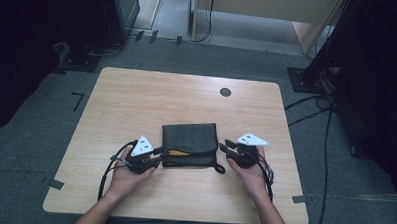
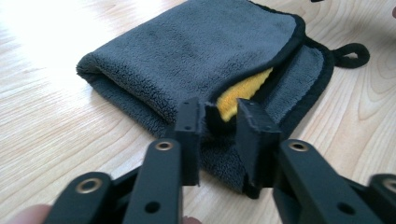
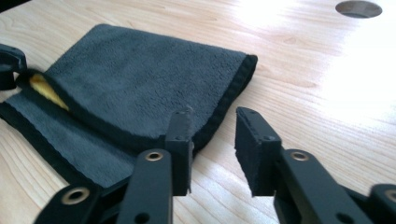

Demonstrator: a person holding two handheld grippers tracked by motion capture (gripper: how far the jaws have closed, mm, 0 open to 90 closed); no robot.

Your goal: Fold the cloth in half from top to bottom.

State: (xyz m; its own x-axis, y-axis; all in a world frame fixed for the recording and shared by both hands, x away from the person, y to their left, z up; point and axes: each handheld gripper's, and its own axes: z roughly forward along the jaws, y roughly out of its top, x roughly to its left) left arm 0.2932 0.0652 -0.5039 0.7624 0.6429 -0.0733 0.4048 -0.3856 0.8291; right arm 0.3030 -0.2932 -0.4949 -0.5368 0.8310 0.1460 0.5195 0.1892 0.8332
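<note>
A folded dark grey cloth [image 1: 190, 141] with black trim lies on the wooden table [image 1: 137, 95], near its front middle. A yellow inner layer [image 2: 243, 91] shows where the top fold lifts at the front left corner, and a black hanging loop [image 2: 352, 53] sticks out at the front right. My left gripper [image 1: 161, 150] is at that lifted corner. In the left gripper view its jaws stand apart [image 2: 217, 112], with the cloth's edge in the gap and not pressed. My right gripper [image 1: 228, 144] is at the cloth's right edge. Its jaws [image 3: 212, 116] are open over bare wood, with the trimmed edge beside one jaw.
A round cable hole [image 1: 225, 92] sits in the far half of the table. Grey carpet surrounds the table, with black stands and cables [image 1: 312, 103] to the right and dark equipment at the back left. Both forearms come in over the table's front edge.
</note>
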